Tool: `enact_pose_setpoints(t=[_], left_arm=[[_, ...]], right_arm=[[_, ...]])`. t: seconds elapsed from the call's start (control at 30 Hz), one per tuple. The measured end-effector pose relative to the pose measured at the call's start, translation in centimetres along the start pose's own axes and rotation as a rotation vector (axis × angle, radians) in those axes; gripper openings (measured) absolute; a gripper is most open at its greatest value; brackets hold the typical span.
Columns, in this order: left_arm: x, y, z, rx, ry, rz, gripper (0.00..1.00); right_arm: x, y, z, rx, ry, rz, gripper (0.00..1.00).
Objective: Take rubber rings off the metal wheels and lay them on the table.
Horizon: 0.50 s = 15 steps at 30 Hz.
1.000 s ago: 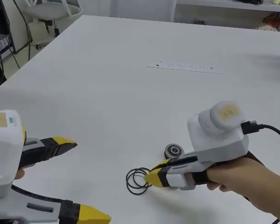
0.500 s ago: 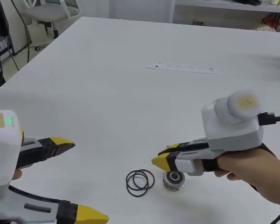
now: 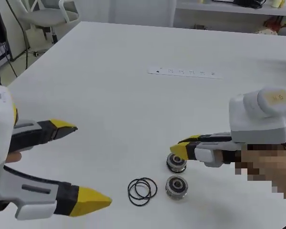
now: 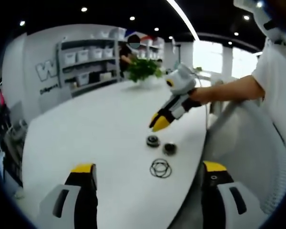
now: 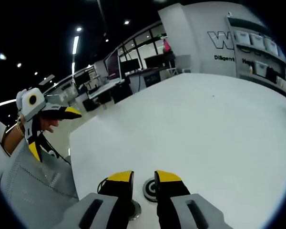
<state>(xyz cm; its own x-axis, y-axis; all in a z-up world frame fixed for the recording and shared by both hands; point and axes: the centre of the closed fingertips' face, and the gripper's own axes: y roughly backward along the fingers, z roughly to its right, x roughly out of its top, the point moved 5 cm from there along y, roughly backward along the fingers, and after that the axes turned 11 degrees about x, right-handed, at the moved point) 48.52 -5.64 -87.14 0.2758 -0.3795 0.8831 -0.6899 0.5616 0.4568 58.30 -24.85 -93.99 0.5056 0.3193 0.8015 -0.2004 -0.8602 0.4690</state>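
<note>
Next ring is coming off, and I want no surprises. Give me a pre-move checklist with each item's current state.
1. Empty right gripper: ok, jaws nearly closed on nothing, tips by the farther metal wheel.
2. Ready left gripper: ok, jaws wide apart, empty.
3. Wheels together: ok, the nearer metal wheel lies close beside the farther one.
4. Loose rubber rings out of the way: ok, flat on the table, apart from the nearer wheel.
5. Rings left on either wheel: cannot tell, too small.
</note>
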Motion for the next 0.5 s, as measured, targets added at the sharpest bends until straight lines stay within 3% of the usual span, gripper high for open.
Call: enact_pose_setpoints(t=[0.2, 0.5], left_arm=[[3.8, -1.2, -0.7, -0.004, -0.071, 0.072, 0.88], [7.5, -4.8, -0.1, -0.044, -0.205, 0.100, 0.78]], right_arm=[[-0.8, 0.4, 0.9, -0.029, -0.035, -0.009, 0.15], [-2.2, 0.8, 2.0, -0.066, -0.077, -0.041, 0.15]])
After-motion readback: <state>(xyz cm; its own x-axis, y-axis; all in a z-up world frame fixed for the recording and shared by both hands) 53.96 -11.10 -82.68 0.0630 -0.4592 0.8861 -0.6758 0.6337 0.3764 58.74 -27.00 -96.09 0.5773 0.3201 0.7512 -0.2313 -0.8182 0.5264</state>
